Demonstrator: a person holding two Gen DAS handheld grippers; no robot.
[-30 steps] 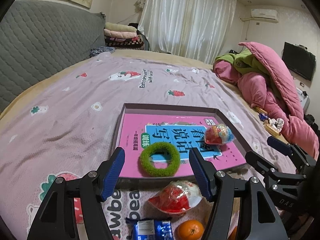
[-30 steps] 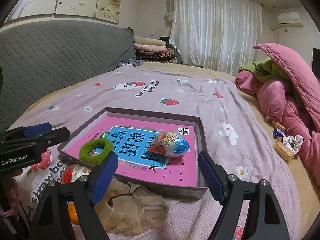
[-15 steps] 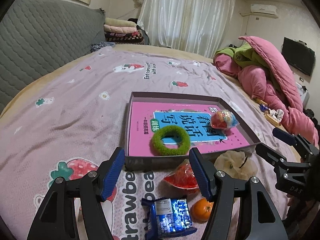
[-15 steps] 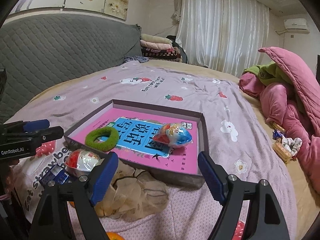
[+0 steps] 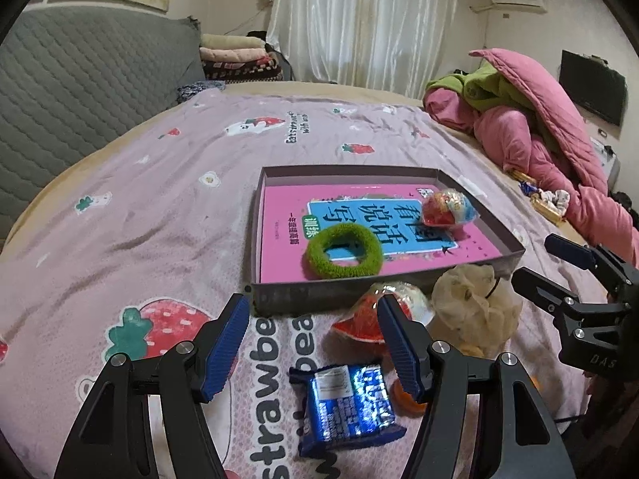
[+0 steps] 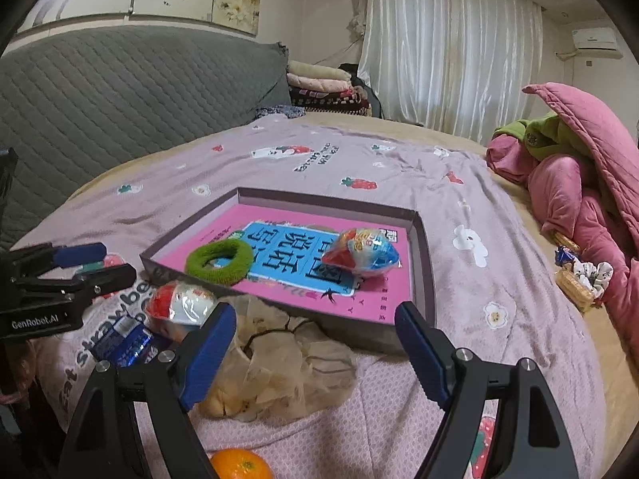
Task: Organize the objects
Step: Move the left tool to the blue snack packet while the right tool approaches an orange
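Both open grippers sit further back from the tray (image 5: 383,291)

Soft daylight through the curtains (image 5: 367,20) — sharp centre, fisheye-bent, dark-vignetted edges.

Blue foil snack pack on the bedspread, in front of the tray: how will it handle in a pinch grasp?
The blue snack pack looks glossy, so probably slippery against the pads. It is flat and crinkled, likely light and somewhat floppy at the sealed edges. Lying on the soft bedspread, it should sink or slide rather than roll when pushed.
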